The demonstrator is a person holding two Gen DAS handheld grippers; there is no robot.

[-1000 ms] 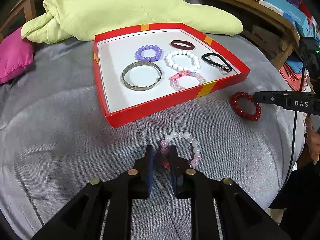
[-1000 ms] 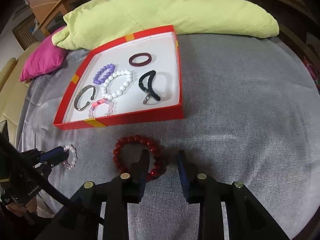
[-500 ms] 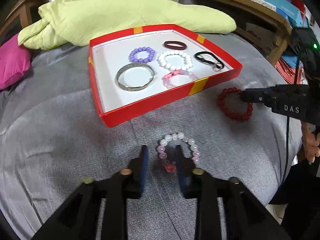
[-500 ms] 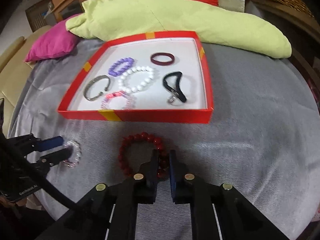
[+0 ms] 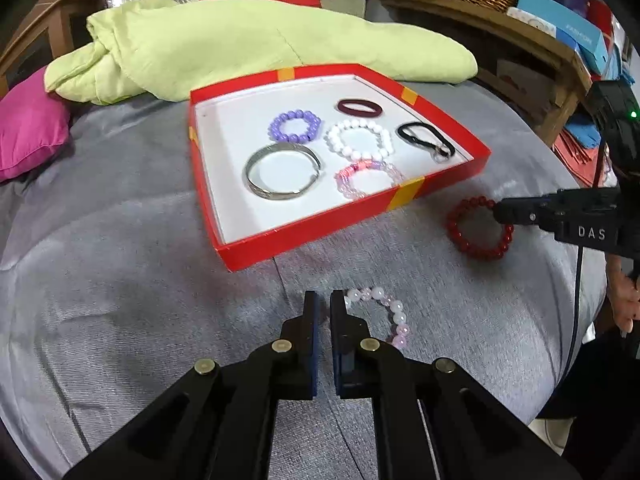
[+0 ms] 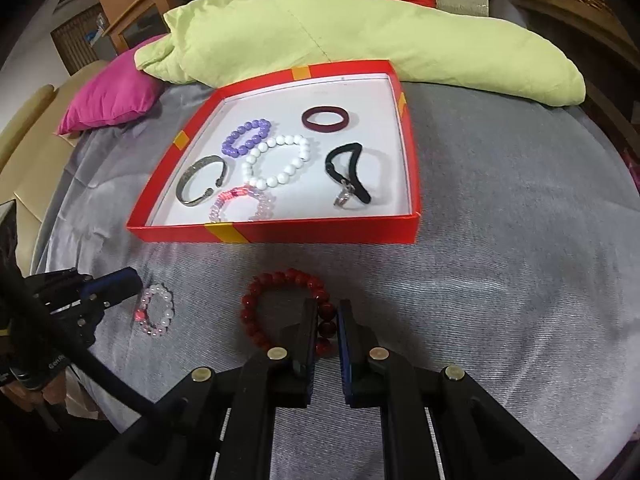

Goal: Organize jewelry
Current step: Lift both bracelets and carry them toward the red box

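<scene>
white "das" on the right gripper (image 5: 500,213), "fashion" on a blue box (image 5: 560,24)

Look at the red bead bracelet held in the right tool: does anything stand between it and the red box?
Only bare grey cloth lies between the red bead bracelet and the red box. The box's low front wall must be cleared.

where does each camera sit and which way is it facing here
Left wrist: on the left gripper, angled down over its fingers at the pink-white bracelet; a hand shows far right.
Right wrist: on the right gripper, angled down at the red bracelet.
Both share the red box, both bracelets and the other gripper.
</scene>
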